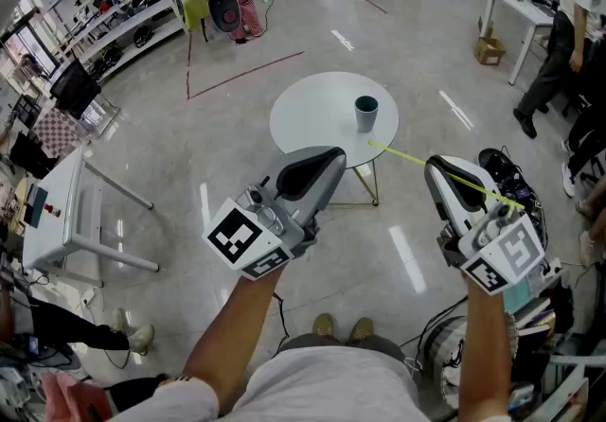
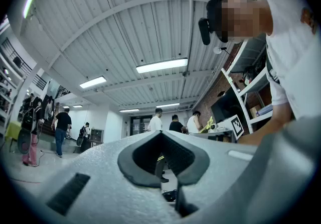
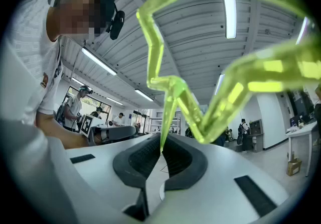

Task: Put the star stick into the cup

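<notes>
In your R gripper [image 1: 436, 169] the star stick [image 1: 402, 155] sits pinched btwn clenched jaws. Star end is back by the cam, thin end points at the cup [image 1: 365, 113] upright on the round table [image 1: 308, 117]. Your L gripper [image 1: 333, 157] hangs beside it, jaws together, nothing in them.

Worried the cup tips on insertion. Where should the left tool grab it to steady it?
Probably the cup wall, low down, from its near-left side. It stands upright on the round table, mouth up; the star stick in the right tool points in from the right, so the left tool would clear it.
</notes>
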A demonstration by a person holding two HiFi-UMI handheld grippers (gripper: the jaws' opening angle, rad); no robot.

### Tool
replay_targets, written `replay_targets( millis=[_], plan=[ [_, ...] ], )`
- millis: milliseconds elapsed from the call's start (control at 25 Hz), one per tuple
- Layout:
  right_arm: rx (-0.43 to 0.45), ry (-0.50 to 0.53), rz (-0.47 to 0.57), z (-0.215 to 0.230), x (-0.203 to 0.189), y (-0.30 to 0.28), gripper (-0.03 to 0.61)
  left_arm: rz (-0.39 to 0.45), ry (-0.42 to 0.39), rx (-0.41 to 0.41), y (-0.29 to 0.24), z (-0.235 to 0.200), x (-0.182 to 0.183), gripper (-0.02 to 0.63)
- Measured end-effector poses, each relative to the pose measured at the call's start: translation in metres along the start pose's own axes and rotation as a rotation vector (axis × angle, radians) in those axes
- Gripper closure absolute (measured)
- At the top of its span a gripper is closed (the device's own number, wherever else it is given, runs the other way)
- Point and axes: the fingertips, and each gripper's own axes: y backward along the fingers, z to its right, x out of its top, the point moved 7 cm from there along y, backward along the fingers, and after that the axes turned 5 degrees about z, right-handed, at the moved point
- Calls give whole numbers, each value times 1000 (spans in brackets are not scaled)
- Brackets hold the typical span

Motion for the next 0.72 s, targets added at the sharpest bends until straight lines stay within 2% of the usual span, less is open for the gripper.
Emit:
replay_targets(
  millis=[560,720],
  plan=[
    [29,18,-22,-1,-2,-4,557,1,1,27,4,-2,-5,598],
    [38,14,-17,12,-1,8,557,-5,-9,37,-9,7,-11,598]
  ],
)
